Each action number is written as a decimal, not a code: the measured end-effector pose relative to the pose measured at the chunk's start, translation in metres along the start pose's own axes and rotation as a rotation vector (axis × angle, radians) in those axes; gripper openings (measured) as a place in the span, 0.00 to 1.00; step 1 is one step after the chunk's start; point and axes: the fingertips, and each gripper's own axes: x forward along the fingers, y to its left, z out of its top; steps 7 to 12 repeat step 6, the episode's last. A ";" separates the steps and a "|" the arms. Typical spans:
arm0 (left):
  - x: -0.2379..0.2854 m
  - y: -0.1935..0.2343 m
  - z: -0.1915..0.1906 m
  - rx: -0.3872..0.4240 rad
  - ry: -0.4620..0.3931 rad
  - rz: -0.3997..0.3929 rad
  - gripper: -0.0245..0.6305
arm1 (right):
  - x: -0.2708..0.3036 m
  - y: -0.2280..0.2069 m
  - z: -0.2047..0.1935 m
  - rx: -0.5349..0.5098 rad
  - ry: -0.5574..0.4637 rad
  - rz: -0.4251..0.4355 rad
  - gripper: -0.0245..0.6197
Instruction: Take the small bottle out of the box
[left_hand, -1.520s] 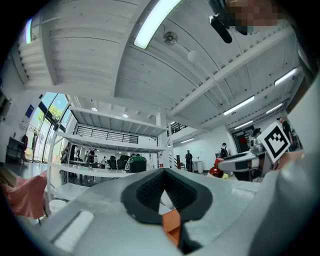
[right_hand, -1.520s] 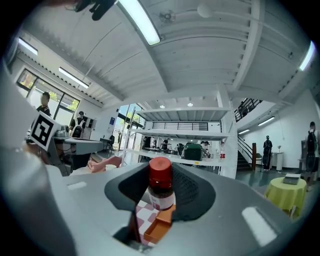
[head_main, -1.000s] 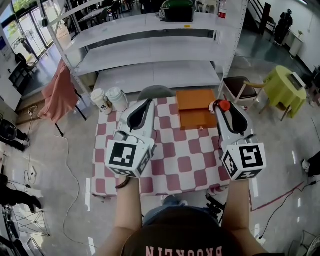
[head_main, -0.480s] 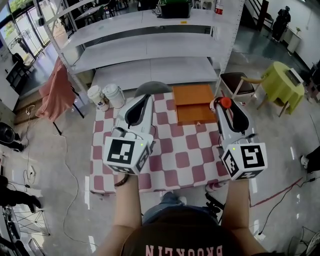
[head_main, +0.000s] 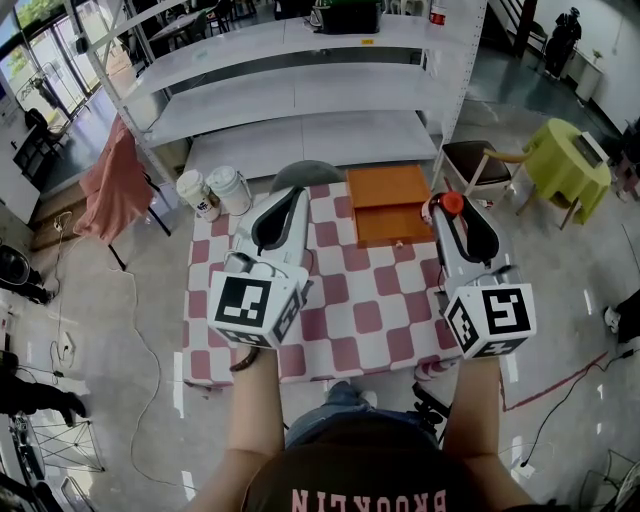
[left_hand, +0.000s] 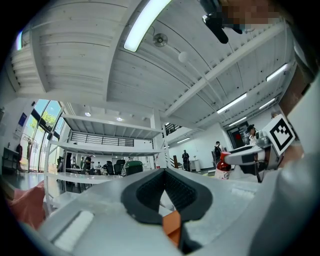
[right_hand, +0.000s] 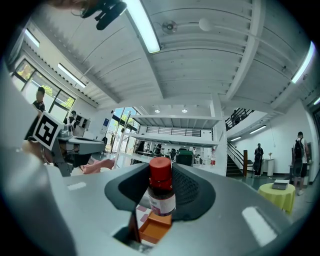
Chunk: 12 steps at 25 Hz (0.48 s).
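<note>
The small bottle (head_main: 452, 204), brown glass with a red cap and a white label, stands upright between the fingers of my right gripper (head_main: 450, 212), which is shut on it; the right gripper view shows the bottle (right_hand: 161, 192) close up, held above the open orange box (right_hand: 155, 227). That box (head_main: 390, 208) lies at the far side of the checked table (head_main: 350, 310), its lid folded back. My left gripper (head_main: 293, 197) hovers over the table's left part, shut and empty, its pads meeting at the tip (left_hand: 165, 172). The left gripper view also catches the bottle (left_hand: 223, 167) at the right.
Two white lidded tubs (head_main: 215, 192) stand on the floor behind the table's left corner. A brown chair (head_main: 480, 172) and a yellow-draped table (head_main: 568, 165) are at the right, white shelving (head_main: 300, 90) behind, a pink cloth (head_main: 112, 190) at the left.
Both grippers keep nearly the same pose, and the bottle stays in the right one. The head view has shifted slightly.
</note>
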 end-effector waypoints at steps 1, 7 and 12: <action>0.000 0.000 0.000 0.000 -0.001 -0.001 0.04 | 0.000 0.001 -0.001 -0.003 0.001 0.000 0.25; 0.000 -0.002 0.000 0.001 -0.002 -0.009 0.04 | -0.001 0.001 -0.005 -0.009 0.011 -0.005 0.25; 0.000 -0.002 0.000 0.001 -0.002 -0.009 0.04 | -0.001 0.001 -0.005 -0.009 0.011 -0.005 0.25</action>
